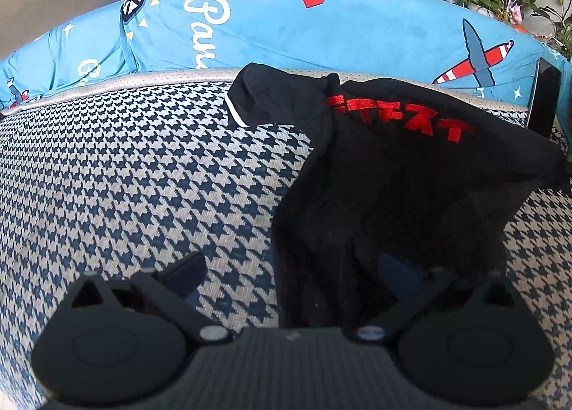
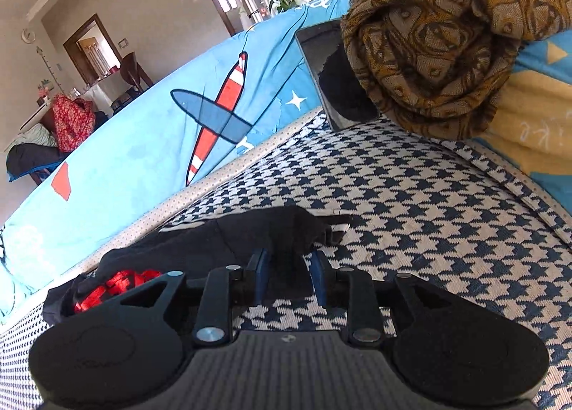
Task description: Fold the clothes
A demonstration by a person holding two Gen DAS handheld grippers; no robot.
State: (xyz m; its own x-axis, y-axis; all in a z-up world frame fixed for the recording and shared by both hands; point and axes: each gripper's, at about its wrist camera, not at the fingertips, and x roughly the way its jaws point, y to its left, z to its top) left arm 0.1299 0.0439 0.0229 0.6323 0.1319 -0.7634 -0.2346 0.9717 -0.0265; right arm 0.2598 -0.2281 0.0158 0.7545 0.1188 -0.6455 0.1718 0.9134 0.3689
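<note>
On the houndstooth cushion (image 1: 125, 177) lies a black garment (image 1: 393, 167) with red lettering (image 1: 404, 117). Left gripper (image 1: 296, 274): jaws wide apart, cloth draped between. Right gripper (image 2: 290, 276): pads slightly parted beside a fold, not pressing. Behind: blue aeroplane-print cover (image 1: 286, 34). Right view alone shows a brown patterned bundle (image 2: 447, 38) and a phone (image 2: 321, 63).

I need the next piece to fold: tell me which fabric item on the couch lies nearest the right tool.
The black garment with red lettering: a bunched fold of it sits between the right tool pads. The rolled brown patterned cloth lies far off, by the backrest.
</note>
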